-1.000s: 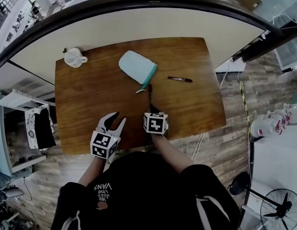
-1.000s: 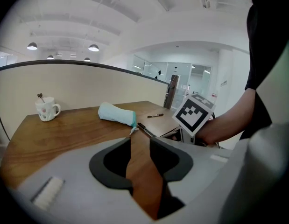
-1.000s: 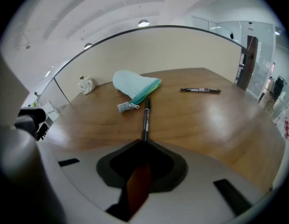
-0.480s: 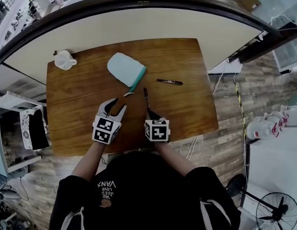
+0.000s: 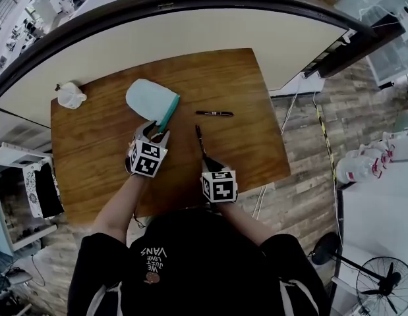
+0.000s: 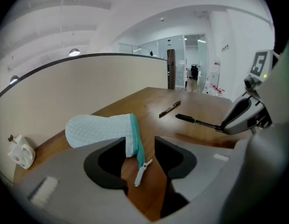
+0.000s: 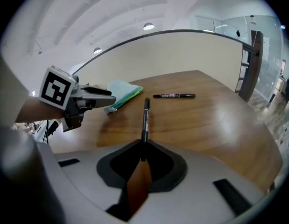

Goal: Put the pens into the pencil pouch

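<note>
**Pouch mouth about to be gripped, one pen held ready**

Head view: the left gripper (image 5: 157, 131) sits at the teal zipper edge of the pouch (image 5: 149, 97), which lies on the table (image 5: 91, 157) at eleven o'clock from it, probably so it can hold the mouth open. The right gripper (image 5: 208, 161) is clamped on a pen (image 5: 200, 140). The pen's long axis runs toward eleven o'clock, free end away from the person. A second pen (image 5: 214, 113) lies flat at one o'clock beyond it, running nine-to-three. Left gripper view: the jaws are opening and stand wide apart, with the pouch's corner and the zipper pull (image 6: 141, 171) between them, not pressed. Right gripper view: the jaws pinch the pen's near end, so its length sticks out toward twelve o'clock, free to slide in. The pouch is at eleven o'clock.
</note>
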Available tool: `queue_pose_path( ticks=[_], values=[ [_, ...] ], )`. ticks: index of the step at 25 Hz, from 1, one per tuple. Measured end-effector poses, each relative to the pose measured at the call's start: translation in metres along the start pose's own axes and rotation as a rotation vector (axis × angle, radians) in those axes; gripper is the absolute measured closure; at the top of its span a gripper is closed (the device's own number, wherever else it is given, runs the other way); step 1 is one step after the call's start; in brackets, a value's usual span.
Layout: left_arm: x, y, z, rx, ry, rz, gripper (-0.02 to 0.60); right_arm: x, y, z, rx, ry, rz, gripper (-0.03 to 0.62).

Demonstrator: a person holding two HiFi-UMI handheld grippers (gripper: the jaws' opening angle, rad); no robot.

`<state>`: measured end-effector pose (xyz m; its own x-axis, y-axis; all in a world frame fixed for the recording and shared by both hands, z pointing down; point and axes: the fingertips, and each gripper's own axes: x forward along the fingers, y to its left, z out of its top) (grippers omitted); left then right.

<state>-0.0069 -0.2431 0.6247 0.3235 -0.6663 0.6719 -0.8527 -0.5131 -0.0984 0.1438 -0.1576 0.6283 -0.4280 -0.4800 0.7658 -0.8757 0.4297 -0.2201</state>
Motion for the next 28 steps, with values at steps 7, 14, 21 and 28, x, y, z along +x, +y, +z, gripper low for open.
queue_pose_path(
  ticks=[7, 14, 21, 28],
  values=[
    [0.031, 0.010, 0.002, 0.089, 0.096, 0.024, 0.399, -0.015, -0.012, -0.004, -0.011, -0.014, -0.001, 0.542],
    [0.045, 0.011, -0.009, 0.151, 0.181, 0.012, 0.404, -0.022, -0.009, -0.003, -0.022, -0.033, 0.000, 0.542],
    [0.029, 0.021, 0.004, 0.095, 0.097, 0.024, 0.540, -0.029, 0.008, -0.001, -0.073, -0.054, -0.006, 0.542],
    [-0.003, 0.018, 0.001, 0.056, 0.017, -0.013, 0.546, -0.036, 0.037, -0.003, -0.081, -0.068, -0.004, 0.542]
  ],
)
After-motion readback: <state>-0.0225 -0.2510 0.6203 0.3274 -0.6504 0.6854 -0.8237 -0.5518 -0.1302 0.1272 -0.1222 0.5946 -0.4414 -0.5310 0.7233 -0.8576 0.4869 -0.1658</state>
